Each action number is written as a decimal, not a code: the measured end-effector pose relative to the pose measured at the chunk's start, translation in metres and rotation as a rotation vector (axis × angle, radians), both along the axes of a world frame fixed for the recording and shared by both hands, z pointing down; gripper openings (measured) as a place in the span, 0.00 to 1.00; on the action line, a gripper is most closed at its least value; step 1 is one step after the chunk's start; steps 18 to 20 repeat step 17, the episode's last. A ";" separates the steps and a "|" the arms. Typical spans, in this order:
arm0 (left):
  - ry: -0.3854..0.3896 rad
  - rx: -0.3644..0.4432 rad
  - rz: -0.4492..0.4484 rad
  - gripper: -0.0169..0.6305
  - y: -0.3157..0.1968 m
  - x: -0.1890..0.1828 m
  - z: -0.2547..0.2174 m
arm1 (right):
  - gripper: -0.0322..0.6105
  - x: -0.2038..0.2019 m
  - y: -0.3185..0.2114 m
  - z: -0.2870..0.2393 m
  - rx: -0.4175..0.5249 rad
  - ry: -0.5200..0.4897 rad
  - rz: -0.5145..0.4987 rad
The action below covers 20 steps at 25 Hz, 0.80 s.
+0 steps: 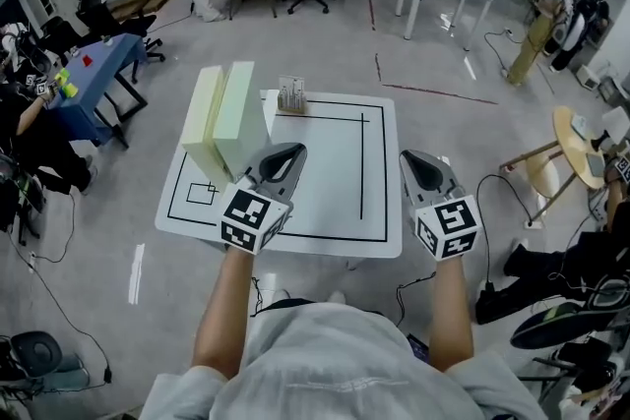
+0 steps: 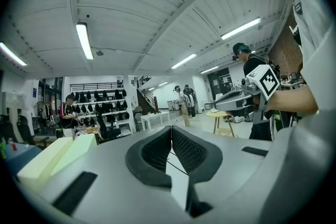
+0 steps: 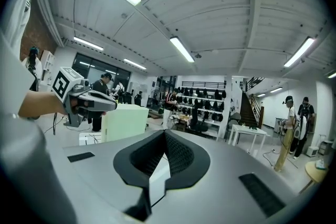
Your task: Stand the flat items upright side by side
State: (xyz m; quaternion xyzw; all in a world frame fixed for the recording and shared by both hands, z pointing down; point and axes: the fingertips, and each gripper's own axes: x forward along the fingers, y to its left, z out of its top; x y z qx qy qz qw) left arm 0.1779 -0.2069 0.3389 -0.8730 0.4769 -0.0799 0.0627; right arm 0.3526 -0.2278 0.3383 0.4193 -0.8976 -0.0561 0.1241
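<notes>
Two pale foam slabs stand upright side by side at the table's left edge, a yellow one [image 1: 204,125] on the outside and a green one [image 1: 236,118] beside it. In the left gripper view they show low at the left, yellow slab [image 2: 41,166] and green slab [image 2: 79,147]. The green slab [image 3: 125,122] also stands at the left of the right gripper view. My left gripper [image 1: 293,152] hovers just right of the slabs, jaws shut and empty [image 2: 171,129]. My right gripper [image 1: 414,158] is over the table's right edge, also shut with nothing held [image 3: 165,132].
The white table [image 1: 379,221] carries black line markings. A small pale rack-like object [image 1: 291,95] stands at its far edge. A round wooden stool [image 1: 571,148] is to the right, a blue table [image 1: 98,64] to the left. People stand farther off in the room.
</notes>
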 end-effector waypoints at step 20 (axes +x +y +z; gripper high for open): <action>0.022 -0.039 0.013 0.06 -0.019 -0.002 0.010 | 0.09 -0.003 -0.015 0.009 0.000 0.033 0.006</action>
